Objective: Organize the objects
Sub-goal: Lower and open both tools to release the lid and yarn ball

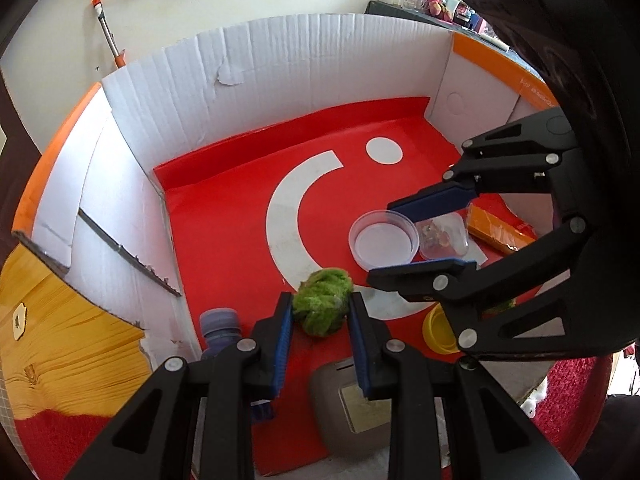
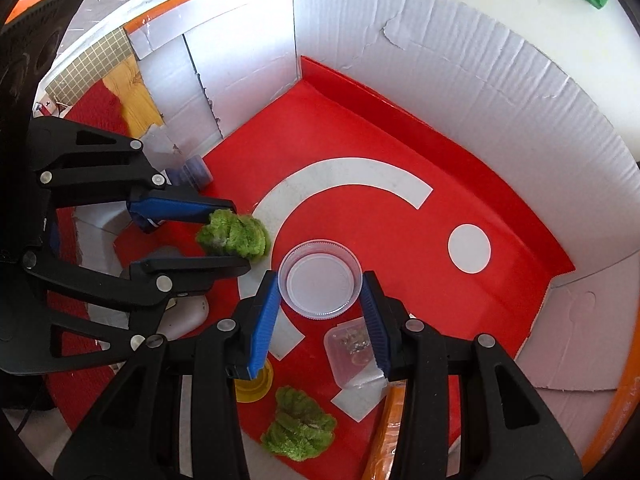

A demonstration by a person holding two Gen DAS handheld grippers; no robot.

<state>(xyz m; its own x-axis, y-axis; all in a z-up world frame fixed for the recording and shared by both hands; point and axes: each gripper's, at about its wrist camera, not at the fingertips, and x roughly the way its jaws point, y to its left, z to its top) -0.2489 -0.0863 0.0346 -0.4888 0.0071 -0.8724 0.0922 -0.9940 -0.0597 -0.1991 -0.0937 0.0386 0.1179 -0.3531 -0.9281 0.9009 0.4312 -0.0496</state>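
A green fuzzy clump (image 1: 323, 305) sits between the fingers of my left gripper (image 1: 320, 304), which touch both its sides; it also shows in the right wrist view (image 2: 234, 237). My right gripper (image 2: 320, 284) is open around a clear round dish (image 2: 320, 278) on the red floor of the box; the dish also shows in the left wrist view (image 1: 384, 243). A second green clump (image 2: 298, 426) lies near the front. A clear square tub (image 2: 352, 354) with small items lies beside the right finger.
A white cardboard box wall (image 1: 280, 80) surrounds the red mat (image 1: 224, 240). A blue-capped bottle (image 1: 220, 328), a grey case (image 1: 352, 412), a yellow cup (image 1: 438, 330) and an orange packet (image 1: 496, 230) lie along the near side.
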